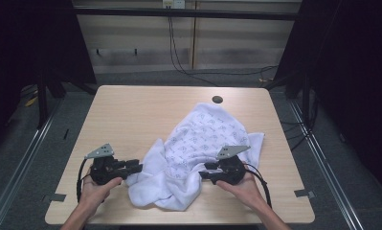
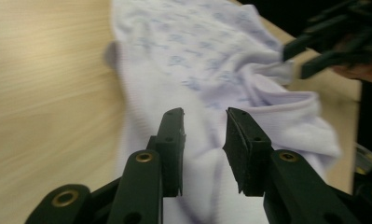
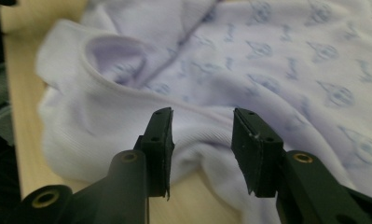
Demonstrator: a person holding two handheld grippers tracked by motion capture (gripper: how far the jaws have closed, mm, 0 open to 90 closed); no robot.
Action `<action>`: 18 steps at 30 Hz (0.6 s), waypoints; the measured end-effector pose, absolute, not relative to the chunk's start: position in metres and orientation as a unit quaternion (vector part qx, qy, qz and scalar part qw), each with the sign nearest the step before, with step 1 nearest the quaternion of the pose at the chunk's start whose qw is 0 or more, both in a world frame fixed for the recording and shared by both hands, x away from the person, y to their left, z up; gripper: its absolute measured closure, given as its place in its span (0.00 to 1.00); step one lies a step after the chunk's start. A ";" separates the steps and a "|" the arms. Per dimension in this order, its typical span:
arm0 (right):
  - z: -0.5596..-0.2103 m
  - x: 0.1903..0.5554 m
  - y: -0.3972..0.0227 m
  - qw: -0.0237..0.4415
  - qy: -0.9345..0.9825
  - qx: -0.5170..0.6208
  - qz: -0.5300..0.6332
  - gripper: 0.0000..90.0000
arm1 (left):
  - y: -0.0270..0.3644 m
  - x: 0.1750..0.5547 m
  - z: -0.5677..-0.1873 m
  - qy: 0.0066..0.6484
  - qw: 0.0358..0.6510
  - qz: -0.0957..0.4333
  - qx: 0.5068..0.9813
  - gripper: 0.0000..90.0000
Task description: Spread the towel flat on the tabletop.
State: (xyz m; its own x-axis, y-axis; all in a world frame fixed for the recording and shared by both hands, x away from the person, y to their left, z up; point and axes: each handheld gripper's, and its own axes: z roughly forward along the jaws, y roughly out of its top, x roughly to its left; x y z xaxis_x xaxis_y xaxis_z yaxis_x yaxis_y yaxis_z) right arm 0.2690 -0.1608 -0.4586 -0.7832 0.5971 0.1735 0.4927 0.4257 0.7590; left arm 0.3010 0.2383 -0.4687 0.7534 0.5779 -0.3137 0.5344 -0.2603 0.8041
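A white garment (image 1: 198, 139) with a pale blue print lies crumpled on the wooden table (image 1: 131, 115), right of centre and reaching toward the near edge. My left gripper (image 1: 140, 167) sits at the cloth's left edge, pointing right. In the left gripper view the garment (image 2: 211, 56) lies beyond my left gripper (image 2: 204, 119), whose jaws stand apart with nothing pinched. My right gripper (image 1: 203, 171) rests on the cloth's near right part, pointing left. In its own view my right gripper (image 3: 201, 119) is open over a ribbed fold of the garment (image 3: 127, 112). The right gripper (image 2: 295, 60) also appears in the left gripper view.
A dark round grommet (image 1: 217, 99) sits in the tabletop near the far edge. Black cables (image 1: 179, 62) trail over the floor beyond the table. Grey tape marks (image 1: 58, 197) lie at the near corners. Bare wood spreads over the table's left and far parts.
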 end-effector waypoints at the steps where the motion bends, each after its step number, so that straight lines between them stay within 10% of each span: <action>1: -0.458 0.270 -0.154 0.059 0.844 0.318 0.427 0.63 | 0.241 0.304 -0.473 0.361 0.487 0.029 0.795 0.77; 9: -0.446 0.295 -0.080 0.028 0.844 0.270 0.462 0.57 | 0.247 0.316 -0.492 0.392 0.468 0.005 0.792 0.59; 18: -0.486 0.308 -0.047 -0.009 0.881 0.274 0.385 0.61 | 0.237 0.316 -0.498 0.382 0.438 -0.005 0.814 0.93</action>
